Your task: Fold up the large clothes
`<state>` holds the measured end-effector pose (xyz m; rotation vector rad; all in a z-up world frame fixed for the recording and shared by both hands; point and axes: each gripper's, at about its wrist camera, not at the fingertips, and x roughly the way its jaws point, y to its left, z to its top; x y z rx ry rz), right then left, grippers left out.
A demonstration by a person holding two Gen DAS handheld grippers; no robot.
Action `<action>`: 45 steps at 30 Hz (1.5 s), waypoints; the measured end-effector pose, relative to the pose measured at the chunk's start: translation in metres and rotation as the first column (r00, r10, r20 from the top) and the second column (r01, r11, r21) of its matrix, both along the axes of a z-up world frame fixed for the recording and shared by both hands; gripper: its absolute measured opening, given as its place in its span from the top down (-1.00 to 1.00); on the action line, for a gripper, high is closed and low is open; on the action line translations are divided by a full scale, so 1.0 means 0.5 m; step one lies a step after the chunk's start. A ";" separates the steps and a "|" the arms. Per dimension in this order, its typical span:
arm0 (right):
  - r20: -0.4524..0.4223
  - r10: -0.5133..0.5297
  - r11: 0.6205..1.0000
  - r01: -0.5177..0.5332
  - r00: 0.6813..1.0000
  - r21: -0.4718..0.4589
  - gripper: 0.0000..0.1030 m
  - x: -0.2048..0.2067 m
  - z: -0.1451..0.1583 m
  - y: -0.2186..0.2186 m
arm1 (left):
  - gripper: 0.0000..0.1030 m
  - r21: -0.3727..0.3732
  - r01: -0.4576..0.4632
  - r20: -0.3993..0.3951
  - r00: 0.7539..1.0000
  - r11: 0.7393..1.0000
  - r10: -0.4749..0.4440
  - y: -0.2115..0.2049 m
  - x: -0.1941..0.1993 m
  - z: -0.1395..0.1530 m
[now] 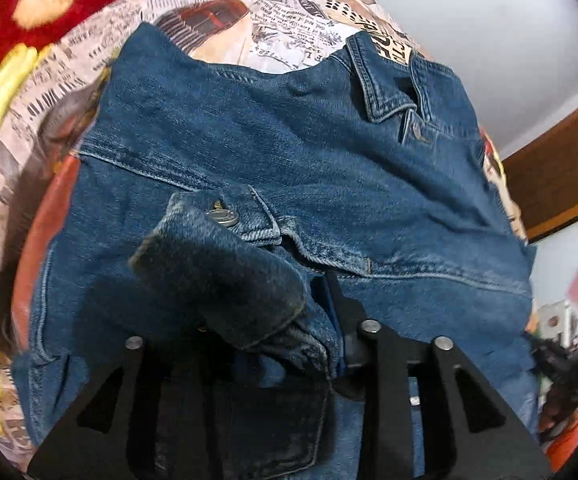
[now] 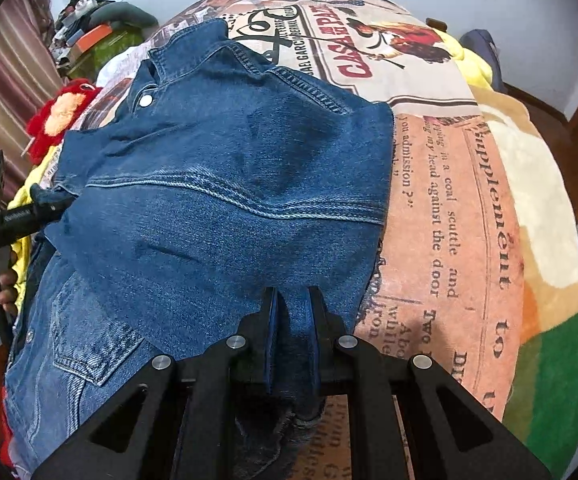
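**A:** Where was the denim jacket [image 2: 225, 184]?

**B:** Flat on the printed bedspread [image 2: 441, 208], mid-fold. Right gripper [image 2: 293, 320] pinched its hem, left gripper [image 1: 273, 320] clamped the cuff [image 1: 217, 264]. Next, probably carry both across.

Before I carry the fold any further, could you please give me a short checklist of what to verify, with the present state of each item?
1. Right gripper has fabric: ok. Its jaws are closed on a fold of the denim jacket.
2. Left gripper has fabric: ok. Denim fills the space between its jaws, with the cuff bunched over the left one.
3. Both grips at matching edges of the jacket: cannot tell, since the gripped edges are hidden.
4. Collar lying flat: ok, at the far end, snap button showing.
5. Jacket lies flat: not ok, the cuff is bunched up.
6. Path over the printed blanket: ok to the right; a red plush toy sits beside the jacket's left.
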<state>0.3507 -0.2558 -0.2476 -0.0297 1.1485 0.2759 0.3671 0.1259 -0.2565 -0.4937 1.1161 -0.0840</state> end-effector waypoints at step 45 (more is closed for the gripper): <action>0.150 -0.061 0.952 0.102 0.987 -0.289 -0.57 0.030 -0.002 -0.042 | -0.62 0.511 -0.012 0.084 0.996 0.859 -0.036 0.097 -0.096 0.044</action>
